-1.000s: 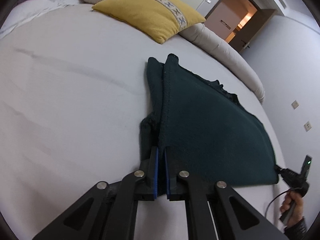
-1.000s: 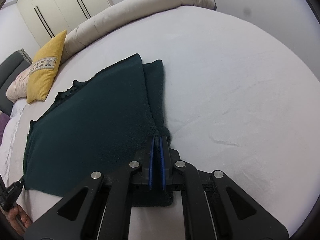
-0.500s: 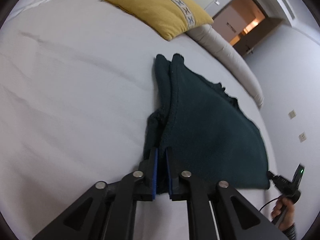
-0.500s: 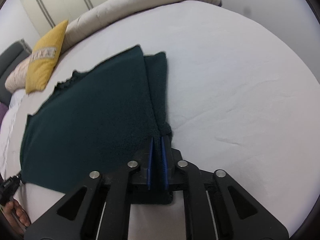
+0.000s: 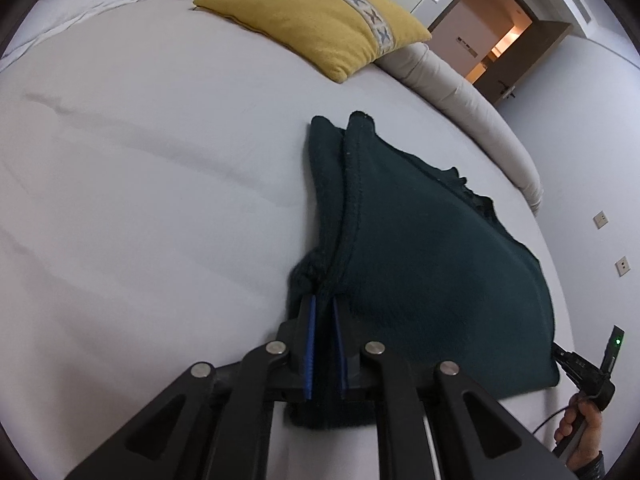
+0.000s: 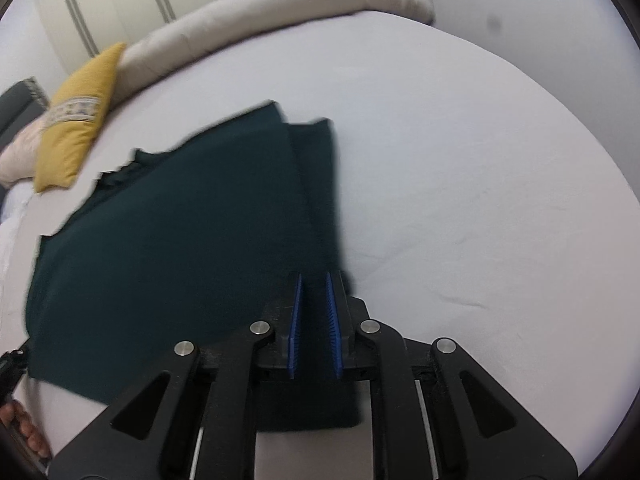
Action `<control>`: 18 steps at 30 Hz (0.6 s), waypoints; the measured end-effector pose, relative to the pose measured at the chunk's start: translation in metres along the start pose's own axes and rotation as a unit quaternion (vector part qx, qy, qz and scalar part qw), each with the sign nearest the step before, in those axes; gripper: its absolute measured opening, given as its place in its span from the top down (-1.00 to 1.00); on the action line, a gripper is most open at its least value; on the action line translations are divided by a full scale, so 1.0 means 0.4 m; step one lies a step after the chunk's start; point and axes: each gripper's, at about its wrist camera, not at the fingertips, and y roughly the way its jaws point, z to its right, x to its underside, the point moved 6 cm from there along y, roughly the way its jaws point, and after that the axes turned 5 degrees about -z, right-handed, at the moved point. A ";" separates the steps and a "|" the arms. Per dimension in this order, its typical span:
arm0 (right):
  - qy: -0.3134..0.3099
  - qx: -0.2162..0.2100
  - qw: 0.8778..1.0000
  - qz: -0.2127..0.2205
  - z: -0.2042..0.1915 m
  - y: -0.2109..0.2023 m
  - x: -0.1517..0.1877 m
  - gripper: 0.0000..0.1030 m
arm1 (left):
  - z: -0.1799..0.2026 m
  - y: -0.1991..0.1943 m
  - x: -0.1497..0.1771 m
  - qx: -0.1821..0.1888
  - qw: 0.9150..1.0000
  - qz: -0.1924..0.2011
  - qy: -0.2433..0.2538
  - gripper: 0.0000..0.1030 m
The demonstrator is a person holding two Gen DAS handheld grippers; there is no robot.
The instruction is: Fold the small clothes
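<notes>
Right wrist view: right tool [image 6: 314, 320] is opening, letting go of the green sweater [image 6: 168, 240] on the bed [image 6: 460, 160]; left tool [image 5: 323, 336] still pinches its edge, so this fold looks laid.

Dark green garment [image 5: 432, 264] — fuzzy knit cloth; bed sheet [image 5: 160, 184] — smooth matt white fabric.

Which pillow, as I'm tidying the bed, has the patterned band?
The yellow cushion; the long beige bolster beside it is plain.

One garment [image 5: 432, 264]; one pillow [image 5: 320, 20].
</notes>
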 end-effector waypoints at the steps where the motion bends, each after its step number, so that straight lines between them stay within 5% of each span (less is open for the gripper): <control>1: -0.001 -0.004 1.000 0.001 0.004 0.003 0.004 0.71 | 0.000 0.003 -0.004 -0.004 1.000 0.002 0.004 0.78; 9: 0.051 -0.037 0.998 0.001 0.047 -0.022 0.009 0.61 | 0.002 -0.002 -0.018 -0.010 1.000 -0.017 0.011 0.78; 11: 0.060 -0.036 0.997 0.020 0.047 -0.056 -0.004 0.53 | 0.006 -0.048 -0.008 -0.036 0.999 -0.018 0.020 0.75; 13: 0.057 -0.051 0.996 0.046 0.027 -0.106 -0.028 0.53 | 0.030 -0.114 -0.023 -0.069 0.997 0.023 0.039 0.51; 15: 0.040 -0.068 0.995 0.064 -0.022 -0.133 -0.058 0.52 | 0.093 -0.141 -0.059 -0.060 0.995 0.053 0.065 0.31; 18: -0.006 -0.164 0.986 0.032 -0.182 -0.112 -0.089 0.52 | 0.205 -0.105 -0.115 -0.036 0.990 0.068 0.118 0.14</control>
